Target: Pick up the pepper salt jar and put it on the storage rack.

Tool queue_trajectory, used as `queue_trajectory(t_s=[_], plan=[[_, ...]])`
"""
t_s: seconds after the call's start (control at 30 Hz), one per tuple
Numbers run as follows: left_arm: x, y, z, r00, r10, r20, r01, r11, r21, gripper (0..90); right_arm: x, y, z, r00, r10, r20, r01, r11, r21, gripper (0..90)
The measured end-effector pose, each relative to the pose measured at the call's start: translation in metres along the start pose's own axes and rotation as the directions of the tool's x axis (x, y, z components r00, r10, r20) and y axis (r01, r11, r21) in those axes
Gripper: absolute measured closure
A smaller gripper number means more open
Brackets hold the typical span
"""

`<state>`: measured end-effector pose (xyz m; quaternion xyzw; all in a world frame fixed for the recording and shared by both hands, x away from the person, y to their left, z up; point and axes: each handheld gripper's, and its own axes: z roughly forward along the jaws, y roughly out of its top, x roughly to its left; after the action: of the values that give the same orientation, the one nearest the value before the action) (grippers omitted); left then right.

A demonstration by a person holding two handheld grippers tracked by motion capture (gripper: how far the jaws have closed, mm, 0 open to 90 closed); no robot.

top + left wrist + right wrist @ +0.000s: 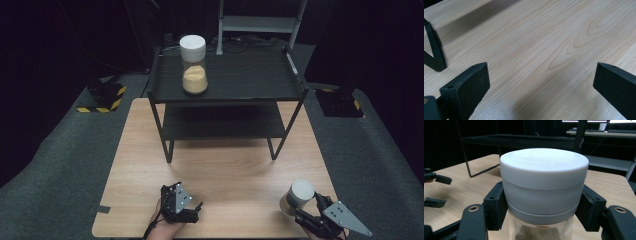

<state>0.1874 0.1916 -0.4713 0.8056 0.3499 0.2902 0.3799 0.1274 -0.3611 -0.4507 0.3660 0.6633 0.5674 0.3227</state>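
Jars number two: your right gripper (pixel 541 207) pinches one jar (pixel 544 185), its contents hidden; another (pixel 193 65) tops the shelf (pixel 240 80); left gripper (pixel 541 82) spread

1. No readable text, labels, brands or numbers are showing anywhere from where I'm standing.
2. The white lid of the held jar (pixel 544 170) is showing plain, with no print on it.
3. The jar on the rack (pixel 193 64) is carrying no label I can make out.
4. The only sign-like marking is the yellow-and-black hazard striping (pixel 102 107) on a floor base left of the table; it is bearing no words.
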Motion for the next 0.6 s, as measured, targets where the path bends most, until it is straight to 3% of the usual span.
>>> queue_trajectory(t_s=[0.6], plan=[[0.001,0.000,-0.001,1.0000,0.004,0.006,-0.004,1.0000,0.001,0.9,0.009,0.022,0.025,0.9991,-0.001,-0.043,0.000,0.9997,-0.026,34.4]])
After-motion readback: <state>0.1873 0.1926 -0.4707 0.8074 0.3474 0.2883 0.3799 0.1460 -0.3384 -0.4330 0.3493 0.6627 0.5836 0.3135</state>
